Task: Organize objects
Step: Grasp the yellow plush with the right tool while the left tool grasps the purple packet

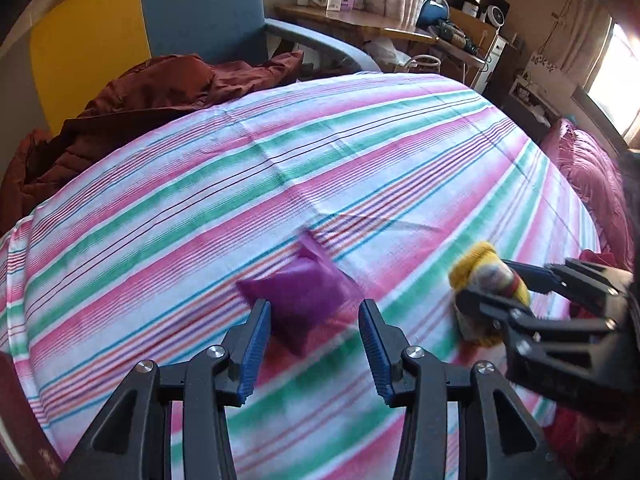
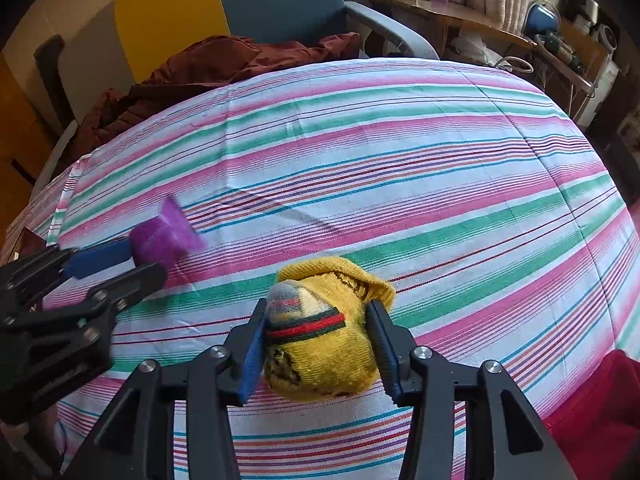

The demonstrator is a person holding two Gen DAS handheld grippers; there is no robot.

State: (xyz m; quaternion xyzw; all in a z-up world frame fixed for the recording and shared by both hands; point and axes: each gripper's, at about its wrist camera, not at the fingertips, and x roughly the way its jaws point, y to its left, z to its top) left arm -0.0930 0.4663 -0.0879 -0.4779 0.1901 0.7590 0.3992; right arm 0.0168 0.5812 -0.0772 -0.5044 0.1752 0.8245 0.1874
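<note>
A purple bean bag [image 1: 302, 300] lies on the striped bedsheet [image 1: 280, 168], between the open fingers of my left gripper [image 1: 314, 312], which do not clamp it. It also shows in the right wrist view [image 2: 166, 236] beside the left gripper [image 2: 132, 264]. My right gripper [image 2: 318, 332] is shut on a rolled yellow sock bundle [image 2: 320, 344] with red and green stripes, resting on the striped bedsheet [image 2: 400, 160]. The sock bundle [image 1: 486, 284] and the right gripper [image 1: 500, 292] show at the right of the left wrist view.
A dark red jacket [image 1: 132, 108] lies at the far left edge of the bed, before a blue chair [image 1: 208, 4]. A pink blanket [image 1: 588, 168] lies at the right. A cluttered wooden desk [image 1: 360, 20] stands behind.
</note>
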